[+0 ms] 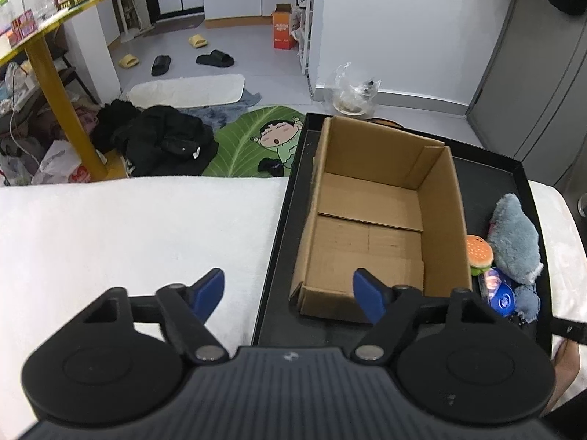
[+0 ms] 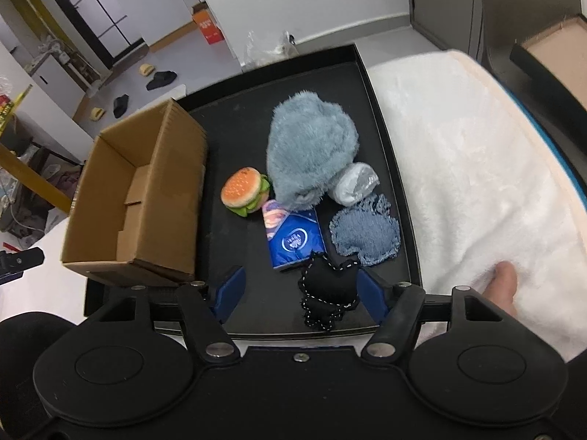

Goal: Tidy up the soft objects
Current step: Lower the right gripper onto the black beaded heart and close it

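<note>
White plush fabric [image 2: 477, 168] covers the work surface, and a shallow black tray [image 2: 389, 139] lies on it, serving as the landmark for everything else. Nearest the right wrist camera, the right gripper [image 2: 297, 289] hovers over the tray's near edge with its blue fingers [image 2: 229, 293] spread apart; a small black plush [image 2: 328, 293] with dotted stitching lies between them, touched by neither as far as can be seen. Just beyond it on the tray sits a blue tissue pack [image 2: 295, 240] bearing a round white logo whose lettering is too small to read. Beside that pack lies a flat blue-grey fuzzy piece [image 2: 365, 233], then a grey rolled bundle [image 2: 354, 183], a burger toy [image 2: 244, 190], and a large grey-blue plush [image 2: 312, 150] touching both the burger and the bundle. On the tray's left half stands an open cardboard box [image 1: 370, 220] with nothing inside it.

In the left wrist view, the left gripper [image 1: 290, 289] hangs with fingers wide apart, holding nothing, one fingertip over the white fabric and the other over the box's near wall.

Past the tray's far edge, on the grey floor, lie a green leaf-shaped mat [image 1: 253, 139] with a cartoon child, a heap of black clothing [image 1: 161, 139], a white mat [image 1: 187, 90], slippers [image 1: 214, 59], and an orange carton [image 1: 283, 27] with unreadable print. A yellow-legged table [image 1: 55, 77] stands far left.
</note>
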